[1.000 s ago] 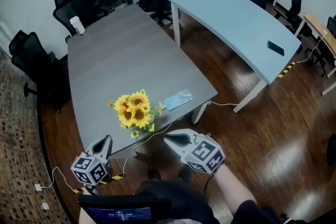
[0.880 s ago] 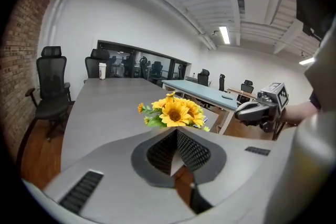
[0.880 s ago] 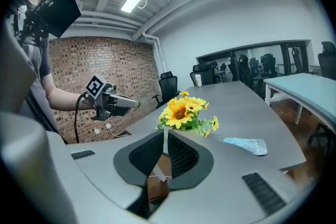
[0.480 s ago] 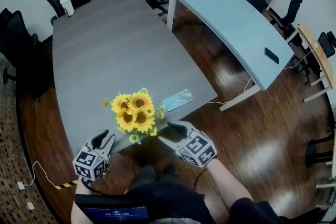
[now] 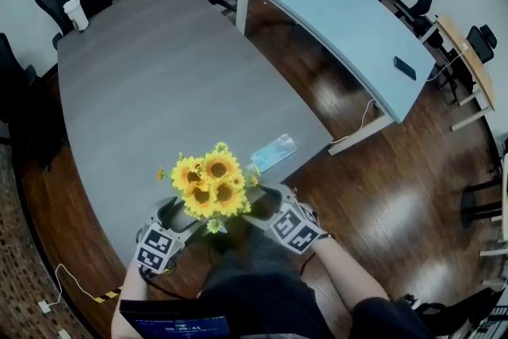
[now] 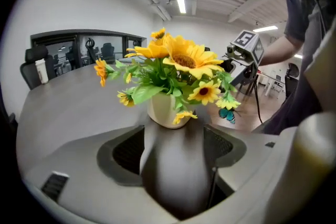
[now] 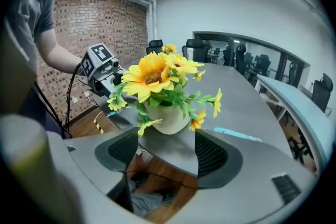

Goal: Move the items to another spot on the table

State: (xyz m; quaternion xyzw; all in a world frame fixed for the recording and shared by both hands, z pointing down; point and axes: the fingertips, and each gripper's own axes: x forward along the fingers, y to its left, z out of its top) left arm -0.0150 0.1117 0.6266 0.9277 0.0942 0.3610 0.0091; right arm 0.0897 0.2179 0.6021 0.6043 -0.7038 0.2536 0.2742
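Now both tools are brought in to the near edge of the bench (image 5: 159, 83), where a second earlier they were held farther back and clear of it. On the left tool (image 5: 178, 208) and the right tool (image 5: 262, 202) the jaws have just been opened wide, and nothing is gripped by either. The sunflower pot (image 5: 208, 185) is seen just ahead of each pair of jaws, flanked but not pressed. It is set near the bench's near edge, with a blue packet (image 5: 272, 152) just beside it. A two-sided grasp is judged to be in preparation, and the move itself not yet begun.
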